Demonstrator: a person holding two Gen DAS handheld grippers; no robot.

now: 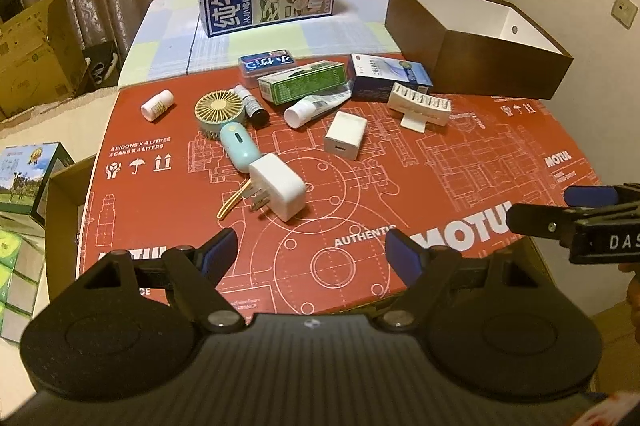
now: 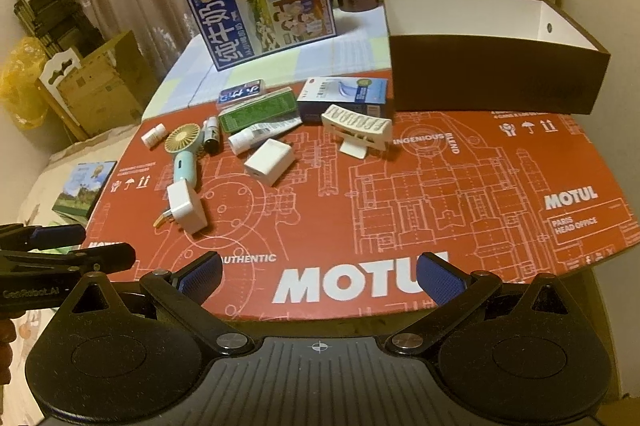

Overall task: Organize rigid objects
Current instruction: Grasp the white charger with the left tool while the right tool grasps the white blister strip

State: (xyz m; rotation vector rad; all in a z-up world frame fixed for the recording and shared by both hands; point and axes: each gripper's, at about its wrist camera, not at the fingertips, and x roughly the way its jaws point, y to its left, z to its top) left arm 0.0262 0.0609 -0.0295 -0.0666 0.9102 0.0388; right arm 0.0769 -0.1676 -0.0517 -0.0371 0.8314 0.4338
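Left wrist view, left tongs (image 1: pixel 310 252) spread wide, empty, low over red cardboard (image 1: pixel 360 186), right tongs (image 2: pixel 318 276) likewise spread

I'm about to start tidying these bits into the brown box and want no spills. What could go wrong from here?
The toothpaste tube lies partly under the green carton, so lifting either may drag the other. The dark dropper bottle lies on its side against the handheld fan, so a nudge could roll it. The plug adapter rests over a yellow loop, probably the fan's strap, which might snag.
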